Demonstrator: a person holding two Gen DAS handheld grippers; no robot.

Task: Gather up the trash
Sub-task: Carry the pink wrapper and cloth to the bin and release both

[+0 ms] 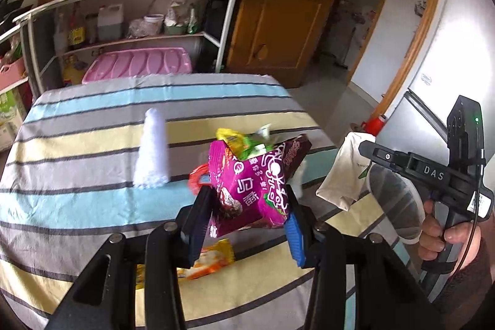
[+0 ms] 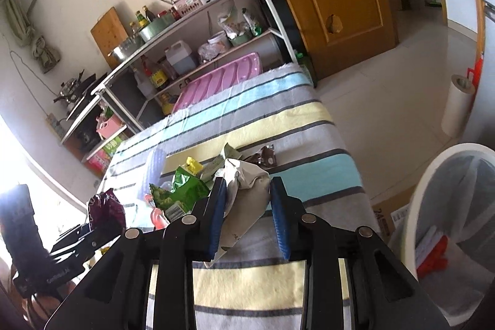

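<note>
In the left wrist view my left gripper (image 1: 247, 220) is shut on a magenta snack bag (image 1: 250, 184), lifted off the striped tablecloth (image 1: 77, 206). Yellow and green wrappers (image 1: 244, 141) show just behind the bag. To the right a hand holds my right gripper (image 1: 371, 153), with a cream paper bag (image 1: 340, 175) hanging from it. The right wrist view shows that gripper (image 2: 247, 206) shut on the cream bag (image 2: 247, 190), blue pads pressing both sides. My left gripper (image 2: 83, 234) with its purple bag (image 2: 105, 206) is at the lower left there.
Green snack bags (image 2: 182, 187), a brown wrapper (image 2: 266, 158) and a red scrap (image 2: 157, 215) lie on the table, plus an orange wrapper (image 1: 210, 262) and a white crumpled piece (image 1: 151, 150). A white lined bin (image 2: 417, 200) stands off the table's right edge. Loaded shelves stand behind.
</note>
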